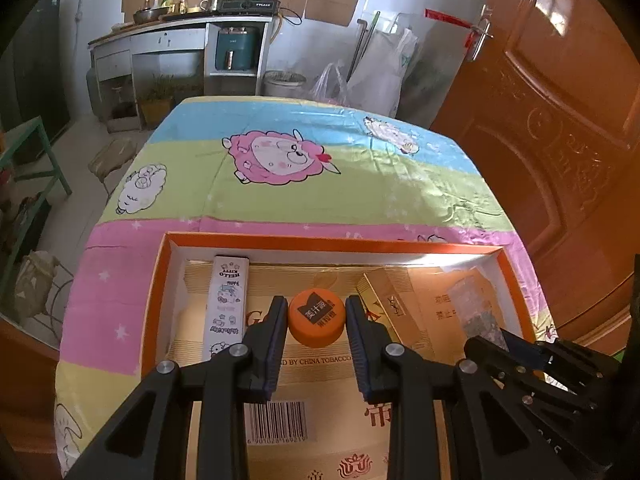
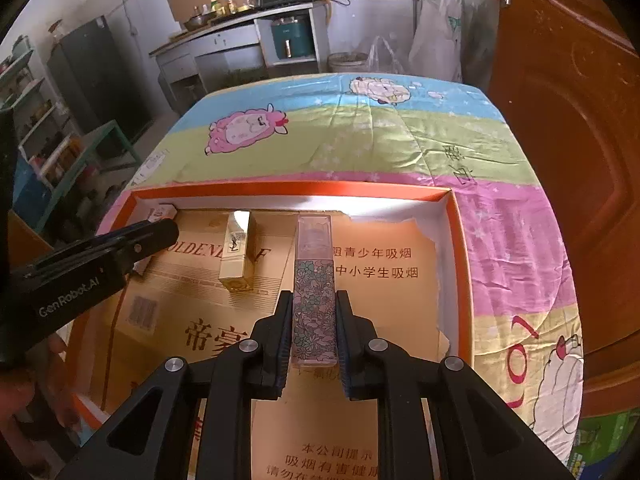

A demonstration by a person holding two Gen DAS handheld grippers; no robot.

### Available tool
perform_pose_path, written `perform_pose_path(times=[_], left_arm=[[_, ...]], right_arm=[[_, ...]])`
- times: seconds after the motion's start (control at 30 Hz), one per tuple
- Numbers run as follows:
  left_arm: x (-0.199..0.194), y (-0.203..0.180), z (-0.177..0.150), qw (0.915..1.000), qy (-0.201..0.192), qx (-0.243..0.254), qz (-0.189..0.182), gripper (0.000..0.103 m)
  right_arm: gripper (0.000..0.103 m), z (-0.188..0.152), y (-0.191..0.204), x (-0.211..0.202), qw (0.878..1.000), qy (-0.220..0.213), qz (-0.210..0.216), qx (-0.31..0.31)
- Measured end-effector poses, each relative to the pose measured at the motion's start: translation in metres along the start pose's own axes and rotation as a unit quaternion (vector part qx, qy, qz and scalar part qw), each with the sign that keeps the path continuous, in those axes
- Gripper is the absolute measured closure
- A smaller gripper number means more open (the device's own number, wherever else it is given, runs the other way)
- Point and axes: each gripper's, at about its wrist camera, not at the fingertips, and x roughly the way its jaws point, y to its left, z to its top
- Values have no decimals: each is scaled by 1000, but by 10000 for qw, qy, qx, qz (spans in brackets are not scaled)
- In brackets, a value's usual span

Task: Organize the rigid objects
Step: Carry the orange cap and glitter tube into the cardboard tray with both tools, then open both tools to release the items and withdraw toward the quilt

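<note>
Claws: both hang over the orange-rimmed box (image 1: 154,300), the landmark here.
Left claw (image 1: 317,322): narrow, its two pads pressed on the sides of an orange round cap (image 1: 317,317), which sits above the box's middle, between the white carton and the gold carton.
Right claw (image 2: 313,334): clamped tight on a tall clear floral case (image 2: 314,292), which runs lengthways between the pads and points at the box's far wall; it is in the right half of the box.
Box floor: lined with flattened tan cardboard (image 2: 384,304) printed with Chinese characters and a barcode.
White Hello Kitty carton (image 1: 229,306): lies flat in the left part of the box, its long side running toward the far wall.
Gold carton (image 2: 239,252): lies inside the box, left of the floral case and apart from it; in the left wrist view it is just right of the cap.
Bench (image 1: 280,196): carries the box, under a striped cartoon-sheep cloth that reaches beyond the box's far wall.
Door (image 1: 560,132): brown wood, right of the box.
Kitchen counter (image 1: 180,30): far beyond the box, against the back wall.
</note>
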Motion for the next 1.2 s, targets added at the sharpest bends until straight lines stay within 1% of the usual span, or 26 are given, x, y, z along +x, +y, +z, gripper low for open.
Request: perform_pose_path(times=[0.43, 0.67, 0.77, 0.9, 0.93, 0.97, 1.03, 1.1, 1.17, 1.2], left_arm=[[15, 3, 4, 9999, 109, -17, 74, 73], [27, 4, 4, 9997, 207, -44, 82, 73], [31, 6, 3, 9995, 279, -107, 45, 73], [31, 10, 3, 9994, 267, -195, -53, 72], [30, 11, 3, 9994, 258, -205, -79, 70], [30, 11, 4, 9994, 252, -220, -97, 64], [29, 12, 4, 9994, 234, -232, -113, 58], [26, 12, 3, 9994, 222, -239, -126, 58], [19, 12, 2, 9992, 207, -257, -219, 57], [14, 12, 1, 9989, 183, -289, -313, 57]], right_arm=[[83, 5, -2, 12, 10000, 74, -17, -14], [83, 6, -1, 22, 9998, 159, -95, -18], [83, 6, -1, 25, 9998, 181, -118, -35], [83, 5, 1, 27, 9996, 187, -168, -129], [82, 5, 1, 27, 9996, 175, -165, -150], [79, 5, 1, 27, 9996, 167, -148, -156], [72, 5, 1, 26, 9997, 164, -114, -150], [70, 5, 0, 23, 9997, 132, -131, -161], [57, 4, 0, 19, 9997, 98, -129, -166], [56, 2, 0, 16, 9997, 66, -172, -158]])
